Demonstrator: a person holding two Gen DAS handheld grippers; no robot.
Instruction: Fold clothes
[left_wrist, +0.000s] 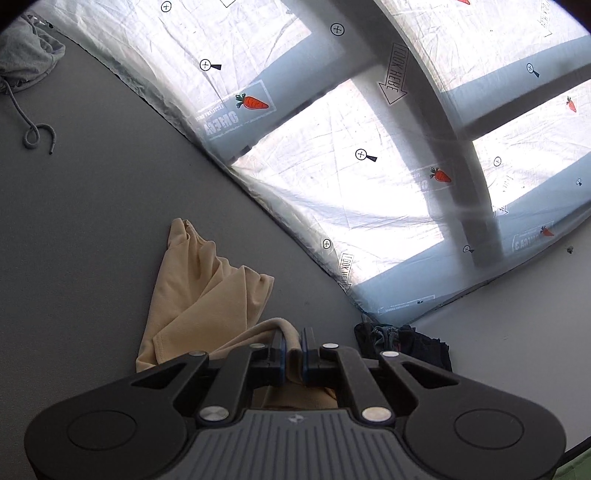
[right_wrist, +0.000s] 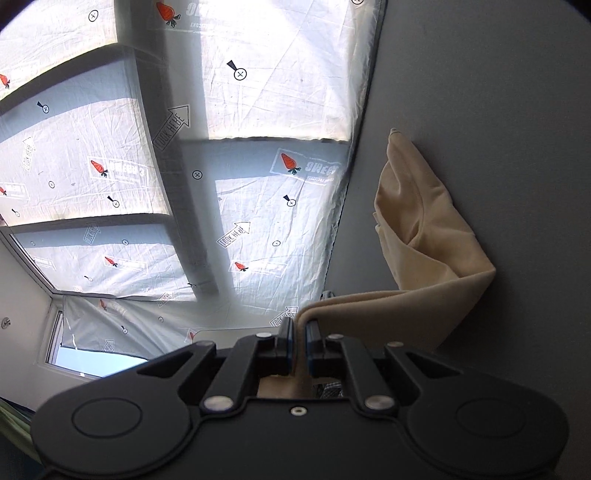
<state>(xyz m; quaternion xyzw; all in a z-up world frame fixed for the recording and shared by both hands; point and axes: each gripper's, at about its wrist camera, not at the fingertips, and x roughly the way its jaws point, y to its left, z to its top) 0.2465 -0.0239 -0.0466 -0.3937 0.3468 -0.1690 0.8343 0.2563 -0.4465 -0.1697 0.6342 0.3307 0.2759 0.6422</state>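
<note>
Both views are showing one beige garment (left_wrist: 207, 295), soft and creased. Left gripper (left_wrist: 293, 347) is pinching its edge; it's trailing toward the grey table (left_wrist: 92, 221). Right gripper (right_wrist: 299, 339) is pinching another edge, cloth stretching lengthwise toward the table (right_wrist: 498, 110).

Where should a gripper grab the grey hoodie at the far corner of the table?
Grip the grey hoodie at its bunched near edge, coming in low across the table. It lies crumpled in a heap, so folds stand up there; the loose drawstring is too thin.
</note>
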